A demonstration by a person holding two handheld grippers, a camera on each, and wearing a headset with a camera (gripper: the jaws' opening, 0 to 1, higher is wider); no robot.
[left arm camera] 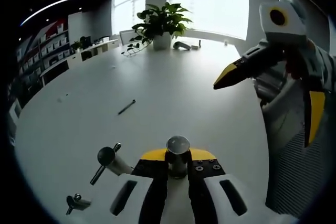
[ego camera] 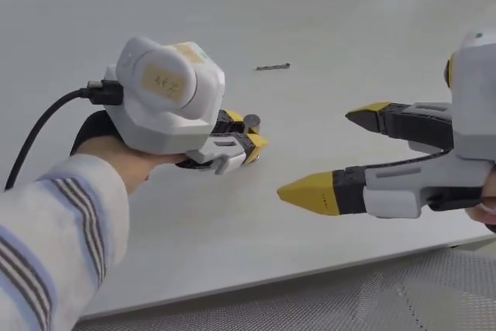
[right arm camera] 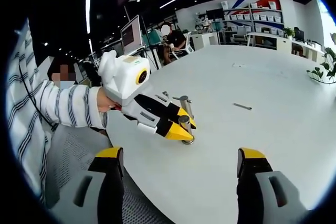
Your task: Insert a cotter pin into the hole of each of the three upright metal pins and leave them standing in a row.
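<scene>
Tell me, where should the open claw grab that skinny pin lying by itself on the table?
I'd grab the skinny pin around its middle, coming straight down with the right claw. It lies flat on the table, so only its long sides are free to pinch.

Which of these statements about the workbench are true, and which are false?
1. The left gripper is shut on a metal pin. True.
2. A loose cotter pin lies on the table. True.
3. The right gripper holds a cotter pin. False: its jaws stand wide open with nothing between them.
4. The potted plant touches the metal pin. False: it stands far off across the table.
</scene>
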